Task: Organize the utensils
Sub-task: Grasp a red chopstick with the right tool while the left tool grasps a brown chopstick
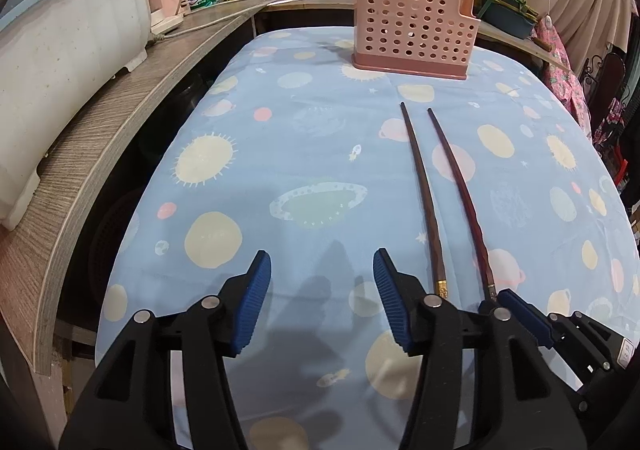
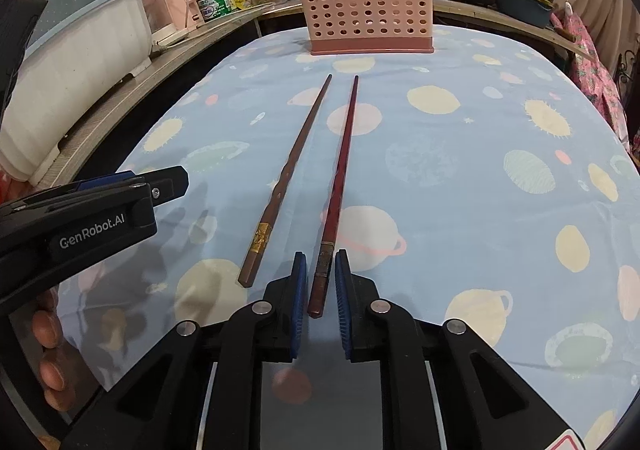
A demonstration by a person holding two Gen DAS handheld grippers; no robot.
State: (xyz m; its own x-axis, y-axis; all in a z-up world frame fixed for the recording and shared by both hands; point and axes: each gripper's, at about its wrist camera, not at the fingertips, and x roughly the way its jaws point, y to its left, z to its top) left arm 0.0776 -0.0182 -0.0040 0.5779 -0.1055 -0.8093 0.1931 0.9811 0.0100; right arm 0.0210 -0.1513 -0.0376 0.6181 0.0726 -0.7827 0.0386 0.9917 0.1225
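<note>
Two long chopsticks lie side by side on the blue planet-print cloth, pointing at a pink perforated utensil holder (image 1: 414,24) (image 2: 368,8) at the far end. The brown chopstick (image 1: 422,196) (image 2: 290,174) is on the left, the red chopstick (image 1: 464,196) (image 2: 340,178) on the right. My right gripper (image 2: 321,266) has its jaws narrowly apart around the red chopstick's thick end, with small gaps on both sides. My left gripper (image 1: 322,274) is wide open and empty, just left of the brown chopstick's thick end.
A wooden shelf (image 1: 132,106) runs along the left with a white tub (image 1: 68,50), a pink kettle and bottles. Pots and more chopsticks stand behind the holder. The table's right edge (image 2: 600,90) borders pink cloth.
</note>
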